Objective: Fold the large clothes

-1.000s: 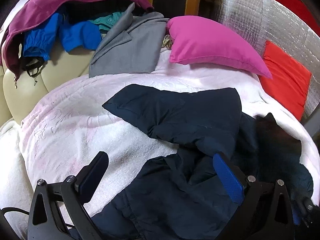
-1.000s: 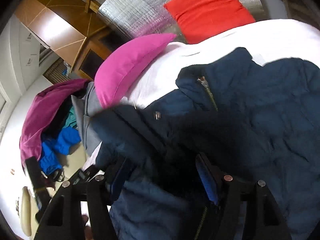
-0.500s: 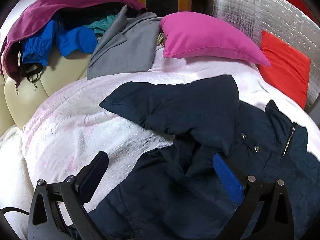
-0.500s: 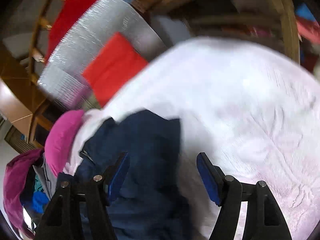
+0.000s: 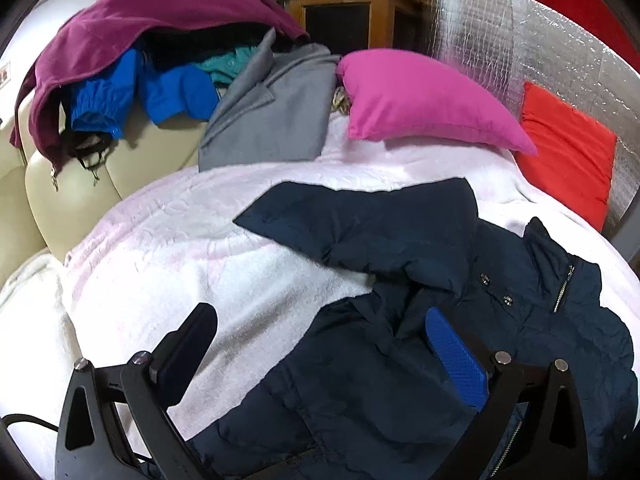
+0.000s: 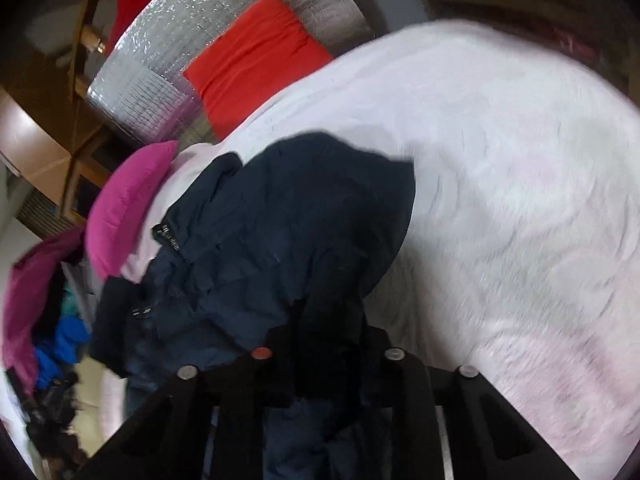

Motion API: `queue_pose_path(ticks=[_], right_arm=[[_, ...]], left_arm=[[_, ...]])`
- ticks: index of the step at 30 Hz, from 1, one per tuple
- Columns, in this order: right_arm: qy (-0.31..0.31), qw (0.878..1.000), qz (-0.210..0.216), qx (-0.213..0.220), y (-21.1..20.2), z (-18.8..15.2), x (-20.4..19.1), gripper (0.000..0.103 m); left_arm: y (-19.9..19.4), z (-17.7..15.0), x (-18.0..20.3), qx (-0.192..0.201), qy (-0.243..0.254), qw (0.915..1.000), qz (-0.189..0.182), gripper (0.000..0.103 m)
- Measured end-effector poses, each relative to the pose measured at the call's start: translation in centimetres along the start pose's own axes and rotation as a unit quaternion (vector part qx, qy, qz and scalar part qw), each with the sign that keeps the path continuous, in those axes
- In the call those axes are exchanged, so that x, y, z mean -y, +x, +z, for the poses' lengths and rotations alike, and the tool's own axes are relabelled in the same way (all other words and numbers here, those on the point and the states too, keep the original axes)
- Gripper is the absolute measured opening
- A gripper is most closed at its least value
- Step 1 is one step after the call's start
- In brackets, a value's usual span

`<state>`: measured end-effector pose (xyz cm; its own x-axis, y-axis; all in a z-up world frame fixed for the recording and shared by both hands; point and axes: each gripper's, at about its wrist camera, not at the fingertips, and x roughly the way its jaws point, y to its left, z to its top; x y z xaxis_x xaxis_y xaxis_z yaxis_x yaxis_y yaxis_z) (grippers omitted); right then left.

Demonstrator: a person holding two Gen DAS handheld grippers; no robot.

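Observation:
A navy padded jacket (image 5: 400, 380) lies on a white-pink blanket (image 5: 208, 248), one sleeve (image 5: 372, 224) stretched out to the left, its zip and snaps at the right. My left gripper (image 5: 320, 344) stands open over the jacket's edge, one finger above the blanket, the blue-padded fingertip (image 5: 456, 356) above the fabric, nothing pinched. In the right wrist view the jacket (image 6: 304, 220) is bunched near the blanket's (image 6: 500, 200) middle. My right gripper (image 6: 328, 344) has its jaws closing, drawn tight together with a fold of the dark fabric between them.
A pink pillow (image 5: 424, 100) and a red cushion (image 5: 568, 148) lie at the far side against a silver foil panel (image 5: 532, 52). A pile of clothes, maroon (image 5: 160, 12), blue and grey (image 5: 272, 108), covers a cream sofa (image 5: 68, 184) at the left. A wooden cabinet (image 5: 348, 12) stands behind.
My right gripper swung across the blanket and down onto the jacket, and its jaws went from wide apart to drawn together on the fabric. The left gripper stayed open and shifted slightly.

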<state>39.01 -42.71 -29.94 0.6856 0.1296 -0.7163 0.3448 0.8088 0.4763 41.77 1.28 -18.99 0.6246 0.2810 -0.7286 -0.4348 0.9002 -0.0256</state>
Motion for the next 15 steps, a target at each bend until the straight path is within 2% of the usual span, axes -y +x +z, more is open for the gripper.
queue_pose_path(ticks=[4, 7, 12, 15], right_arm=[[-0.038, 0.998, -0.044, 0.035, -0.2, 2.6, -2.5, 0.015], [-0.047, 0.995, -0.066, 0.050, 0.4, 4.6, -2.8, 0.014], [-0.051, 0.993, -0.099, 0.022, 2.0, 3.9, -1.5, 0.014], [-0.032, 0.996, -0.088, 0.007, 1.6, 2.9, -0.2, 0.019]], left_arm=[[1.7, 0.0, -0.6, -0.020, -0.018, 0.9996, -0.004, 0.103], [2.8, 0.0, -1.4, -0.022, -0.035, 0.9992, 0.001, 0.103], [5.3, 0.0, -3.3, -0.050, -0.073, 0.9961, 0.003, 0.103], [6.0, 0.5, -4.5, -0.065, -0.099, 0.9930, -0.008, 0.103]])
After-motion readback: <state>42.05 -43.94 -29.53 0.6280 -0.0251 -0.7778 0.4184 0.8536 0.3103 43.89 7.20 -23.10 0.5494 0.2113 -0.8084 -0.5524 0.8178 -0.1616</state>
